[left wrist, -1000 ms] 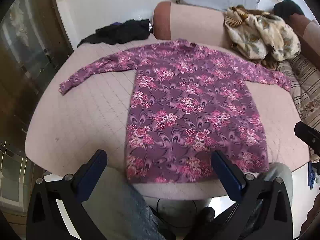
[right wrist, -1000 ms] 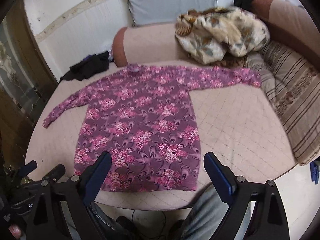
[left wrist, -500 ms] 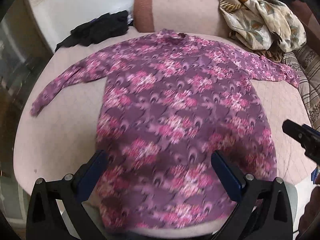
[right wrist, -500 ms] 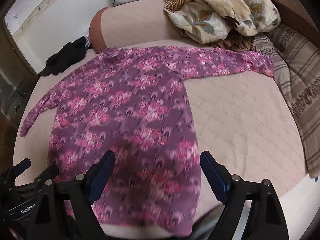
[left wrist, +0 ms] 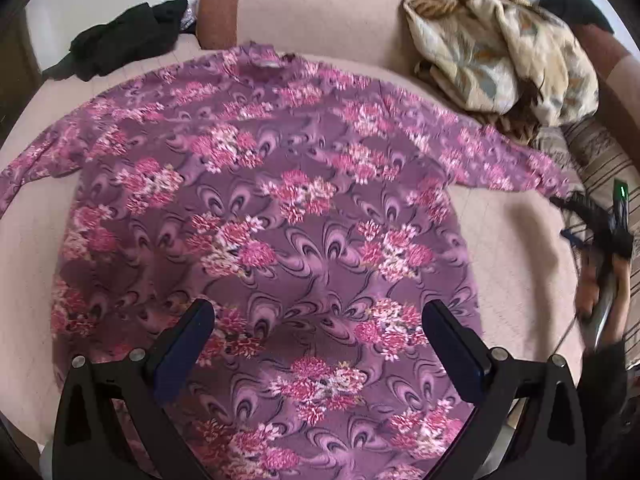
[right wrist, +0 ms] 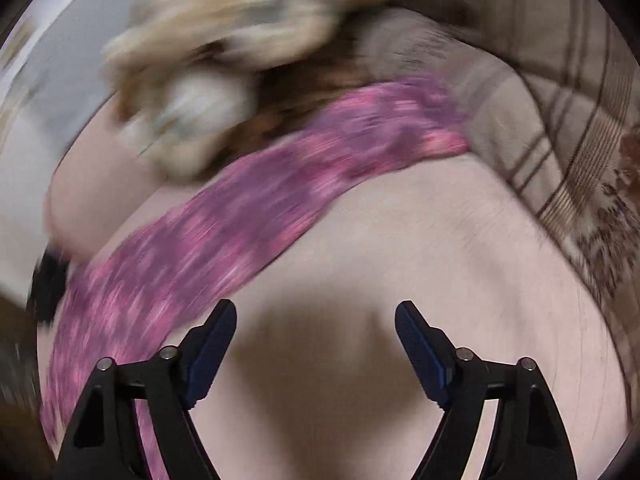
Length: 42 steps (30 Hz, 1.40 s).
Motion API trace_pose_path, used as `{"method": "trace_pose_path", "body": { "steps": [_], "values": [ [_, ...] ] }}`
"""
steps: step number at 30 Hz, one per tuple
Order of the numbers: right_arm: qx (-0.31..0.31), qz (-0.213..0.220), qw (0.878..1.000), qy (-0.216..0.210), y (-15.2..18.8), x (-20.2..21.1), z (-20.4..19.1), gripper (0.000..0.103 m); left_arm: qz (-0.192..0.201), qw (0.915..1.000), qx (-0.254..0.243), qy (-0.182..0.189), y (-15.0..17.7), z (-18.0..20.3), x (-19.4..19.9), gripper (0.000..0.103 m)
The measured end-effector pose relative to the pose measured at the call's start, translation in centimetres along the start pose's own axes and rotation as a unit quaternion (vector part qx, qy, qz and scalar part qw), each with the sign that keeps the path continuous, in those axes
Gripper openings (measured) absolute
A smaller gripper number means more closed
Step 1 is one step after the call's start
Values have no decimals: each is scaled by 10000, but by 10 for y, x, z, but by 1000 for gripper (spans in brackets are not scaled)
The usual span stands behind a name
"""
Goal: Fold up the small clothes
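Across the middle of the pink quilted tabletop (left wrist: 516, 248) lies the purple floral top (left wrist: 280, 220), spread flat, collar at twelve o'clock and both sleeves stretched out toward nine and three. No fold shows yet, so by my reading the whole job is left. The left tongs (left wrist: 318, 344) hang open over the lower body of the garment, gripping nothing. The right tongs (right wrist: 316, 344) are closing over bare quilt, nothing between them, with the right sleeve (right wrist: 260, 208) just beyond at eleven o'clock. A crumpled beige floral cloth (left wrist: 500, 56) crowds that sleeve's end at one o'clock; a black garment (left wrist: 120, 40) sits clear at ten o'clock.
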State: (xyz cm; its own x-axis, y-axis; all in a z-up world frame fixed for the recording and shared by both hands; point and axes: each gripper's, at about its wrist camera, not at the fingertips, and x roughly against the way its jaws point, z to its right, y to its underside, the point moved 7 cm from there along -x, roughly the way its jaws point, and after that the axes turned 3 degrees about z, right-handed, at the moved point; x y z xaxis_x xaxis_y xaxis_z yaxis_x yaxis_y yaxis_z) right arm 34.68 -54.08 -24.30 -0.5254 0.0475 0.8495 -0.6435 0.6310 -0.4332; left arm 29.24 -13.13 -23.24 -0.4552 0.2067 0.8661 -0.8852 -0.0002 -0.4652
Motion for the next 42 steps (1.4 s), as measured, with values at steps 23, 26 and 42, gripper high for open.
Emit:
{"method": "trace_pose_path", "body": {
  "steps": [23,26,42],
  "values": [
    [37,1200,9906,-653,-72,77,-45,13,120,9969,781,24,38,-68,48,103],
    [786,1247,9807,-1286,-16,135,-129,13,165,9959,892,20,43,-88,58,103],
    [3434,-1890,8885,-2384,376,100,-322,48,221,9812,1911,-173,40,-210,48,103]
  ]
}}
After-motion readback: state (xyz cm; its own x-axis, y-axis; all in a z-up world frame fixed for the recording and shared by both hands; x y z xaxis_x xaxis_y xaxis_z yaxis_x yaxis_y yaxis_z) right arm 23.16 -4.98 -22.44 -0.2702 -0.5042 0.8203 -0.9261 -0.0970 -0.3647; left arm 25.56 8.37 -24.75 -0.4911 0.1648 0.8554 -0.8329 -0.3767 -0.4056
